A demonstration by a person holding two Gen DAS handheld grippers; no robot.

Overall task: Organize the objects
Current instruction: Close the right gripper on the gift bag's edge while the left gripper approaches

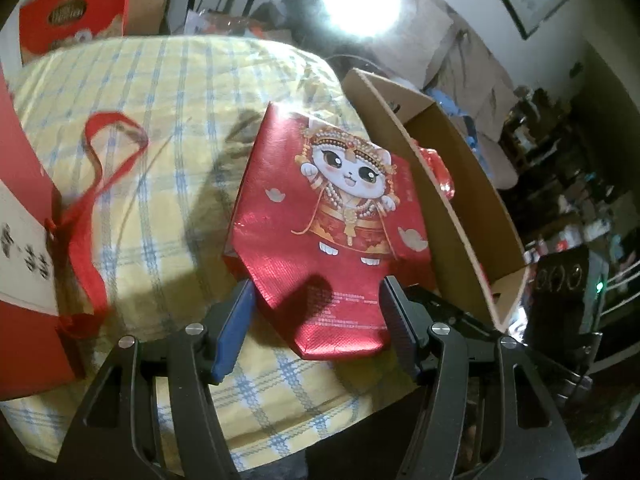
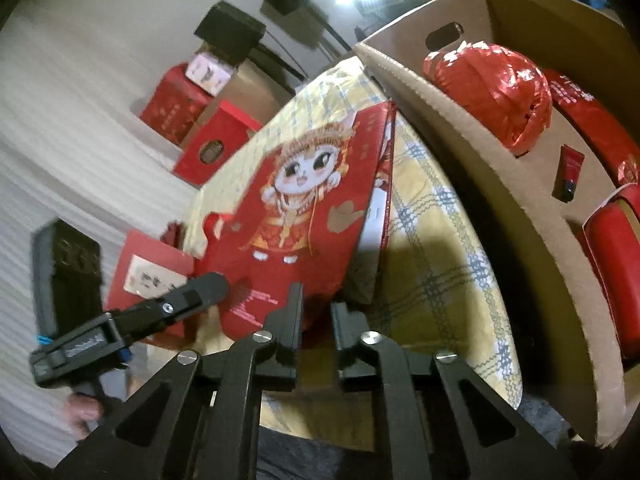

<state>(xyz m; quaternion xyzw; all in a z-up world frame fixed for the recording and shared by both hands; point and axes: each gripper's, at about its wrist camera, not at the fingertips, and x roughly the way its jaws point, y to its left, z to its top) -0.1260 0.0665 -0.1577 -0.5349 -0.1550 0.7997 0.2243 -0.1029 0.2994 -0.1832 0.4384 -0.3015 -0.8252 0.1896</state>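
Note:
A shiny red bag [image 1: 328,216] printed with a cartoon cat is tilted up off the yellow checked cloth [image 1: 160,100]. My left gripper [image 1: 318,282] spans the bag's narrow lower end, and its blue pads [image 1: 234,320] press on both side edges. In the right wrist view the bag [image 2: 304,200] stands slanted with its side fold showing. My right gripper [image 2: 318,298] is shut on the bag's bottom edge. One of the left gripper's fingers [image 2: 204,288] lies at the bag's lower left corner.
An open cardboard box [image 2: 460,128] stands right of the cloth, holding a red foil bundle [image 2: 496,92], a small red tube [image 2: 568,172] and red packages [image 2: 612,268]. A red paper bag [image 1: 24,200] with ribbon handles [image 1: 100,160] lies left. Red boxes [image 2: 216,144] sit behind.

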